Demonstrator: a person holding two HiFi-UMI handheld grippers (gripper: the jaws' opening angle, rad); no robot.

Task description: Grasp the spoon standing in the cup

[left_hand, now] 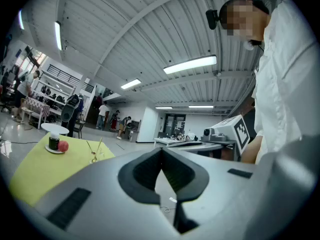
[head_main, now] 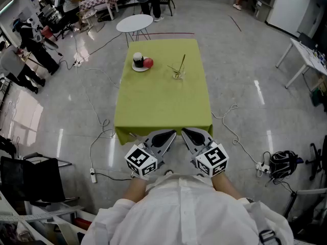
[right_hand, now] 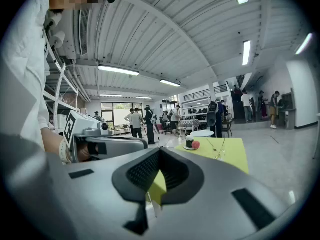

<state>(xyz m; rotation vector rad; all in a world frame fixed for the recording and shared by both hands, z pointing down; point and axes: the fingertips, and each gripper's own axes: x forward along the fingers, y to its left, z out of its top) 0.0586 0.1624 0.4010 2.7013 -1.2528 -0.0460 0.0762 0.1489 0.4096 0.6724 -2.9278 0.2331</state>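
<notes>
Both grippers parked at the near edge of the table (head_main: 153, 106), well apart from the target. Left gripper (head_main: 172, 133): fingers closed tip to tip, nothing between them; its own view confirms it (left_hand: 161, 152), only floor and a cable visible through the gap behind the tips. Right gripper (head_main: 184, 131): same, tips together and empty (right_hand: 160, 152), with a bit of the green table corner showing through the gap. The two sit side by side, near each other, tips pointing toward the far end. Cup (head_main: 178, 75) is a small clear one at the far end of the table, right of centre; it also shows in the left gripper view (left_hand: 93, 159) and the right gripper view (right_hand: 218, 155). Spoon (head_main: 182, 63) stands in it, handle tilted up and to the far right, untouched. A second thin stick (head_main: 172, 68) leans out to the left, making a V with the spoon. Far left on the table: saucer (head_main: 138, 69) with a dark jar (head_main: 138, 59) on it and a red ball (head_main: 148, 63) touching the jar's right side. A round white table (head_main: 134, 23) stands on the floor beyond the far end.
</notes>
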